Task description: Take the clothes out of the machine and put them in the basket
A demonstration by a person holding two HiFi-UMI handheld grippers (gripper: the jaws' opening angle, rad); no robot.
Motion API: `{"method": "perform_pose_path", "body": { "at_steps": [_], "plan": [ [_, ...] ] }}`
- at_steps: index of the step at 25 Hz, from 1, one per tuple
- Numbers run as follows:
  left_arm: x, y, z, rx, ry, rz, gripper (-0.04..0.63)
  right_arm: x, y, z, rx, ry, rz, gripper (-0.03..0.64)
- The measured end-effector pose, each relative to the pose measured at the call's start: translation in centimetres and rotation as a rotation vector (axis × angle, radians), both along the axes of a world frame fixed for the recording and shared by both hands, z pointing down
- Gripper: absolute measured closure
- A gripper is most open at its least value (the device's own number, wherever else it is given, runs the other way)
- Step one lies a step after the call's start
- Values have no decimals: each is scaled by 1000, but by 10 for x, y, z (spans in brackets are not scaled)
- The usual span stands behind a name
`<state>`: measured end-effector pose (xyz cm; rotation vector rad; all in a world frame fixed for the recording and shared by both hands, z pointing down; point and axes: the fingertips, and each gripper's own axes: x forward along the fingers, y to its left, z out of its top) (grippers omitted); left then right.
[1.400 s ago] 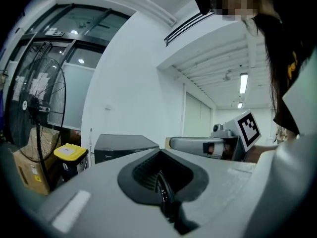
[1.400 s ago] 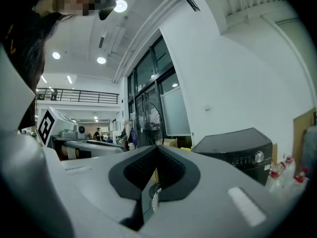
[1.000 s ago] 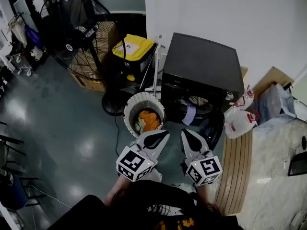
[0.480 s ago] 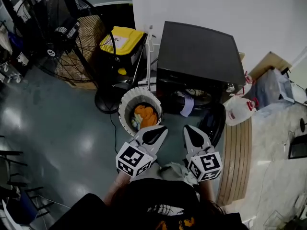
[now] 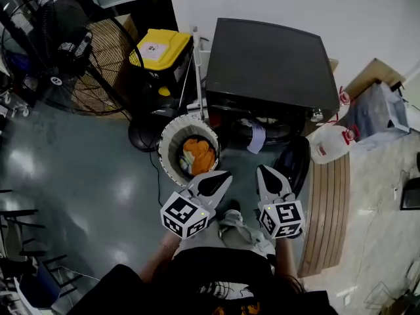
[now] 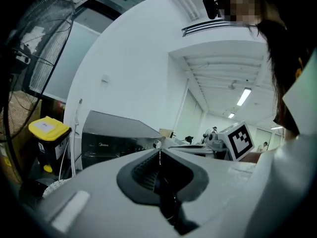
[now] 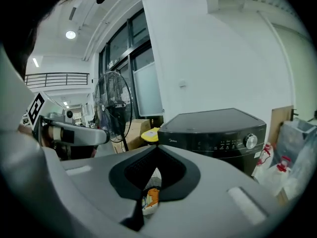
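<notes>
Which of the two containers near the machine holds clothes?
The round white basket, open with orange clothes inside; the other bin has its yellow lid shut.

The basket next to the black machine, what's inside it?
Orange clothes lie in the basket, with a paler piece beside them. Anything underneath is covered by them, so how full it is cannot be seen.

Head view dim, glare on floor (image 5: 125, 192); gripper views brighter, fisheye-warped, corners black.
</notes>
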<state>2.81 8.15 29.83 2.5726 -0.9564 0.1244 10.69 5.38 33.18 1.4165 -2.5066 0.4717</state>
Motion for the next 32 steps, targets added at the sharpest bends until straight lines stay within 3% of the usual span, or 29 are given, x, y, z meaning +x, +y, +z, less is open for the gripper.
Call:
{"method": "perform_pose_path", "body": {
  "at_steps": [4,15,22,32],
  "plan": [
    [16,-23,10,3,-48,-1,595,23,-23,18,-25,-10,17,606],
    [54,-64,45,33,-280,37,595,61,-91,79,-75,-63,88,600],
    [53,-84,69,3,-297,58,595,65,-122,129,-125,-108,162,577],
    [37,-126,143,40,-374,186,595,58,-173,244,-193,-156,275,543]
  ]
}}
